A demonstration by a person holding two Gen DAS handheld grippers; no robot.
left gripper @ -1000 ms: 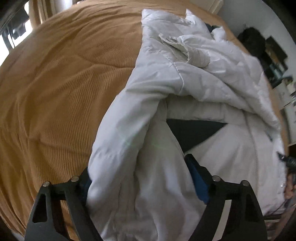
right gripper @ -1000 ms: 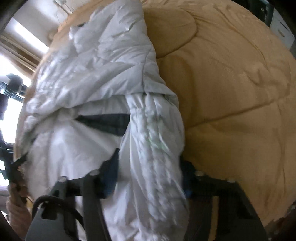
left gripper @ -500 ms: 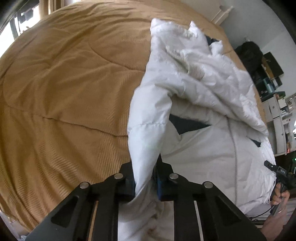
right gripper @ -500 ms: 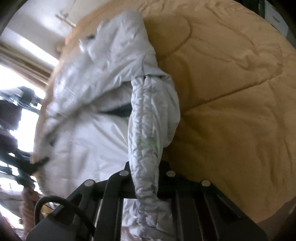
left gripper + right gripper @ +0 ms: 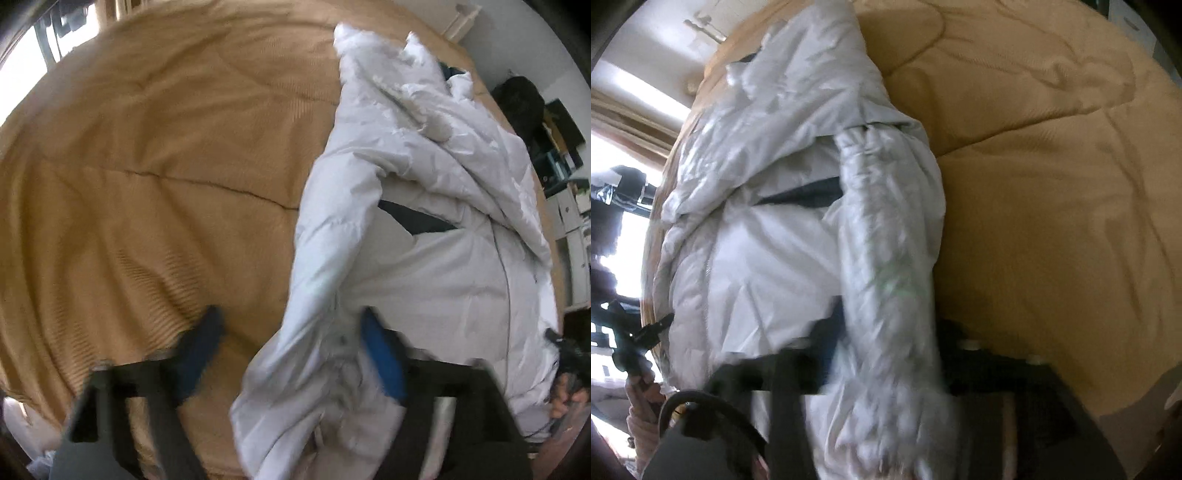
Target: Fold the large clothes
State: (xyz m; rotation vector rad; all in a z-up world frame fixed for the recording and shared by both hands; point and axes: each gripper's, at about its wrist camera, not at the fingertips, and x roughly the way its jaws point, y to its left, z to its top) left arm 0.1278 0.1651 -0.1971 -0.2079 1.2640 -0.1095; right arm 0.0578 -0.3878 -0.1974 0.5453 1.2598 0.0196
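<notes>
Left wrist view: white jacket is lying on the tan bed. Left hand-held gripper is standing wide, jaws just been opening; a sleeve is running between the blue pads, gripped by neither.

Right wrist view: right hand-held gripper is part open, jaws just been opening; the other sleeve is lying between them, blurred, pads not clearly pressing it.

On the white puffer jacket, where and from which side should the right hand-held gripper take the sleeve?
Probably near the cuff end of the sleeve, coming from above with a finger on either side. It lies as a long, narrow padded roll along the white puffer jacket edge beside the tan quilt.
</notes>
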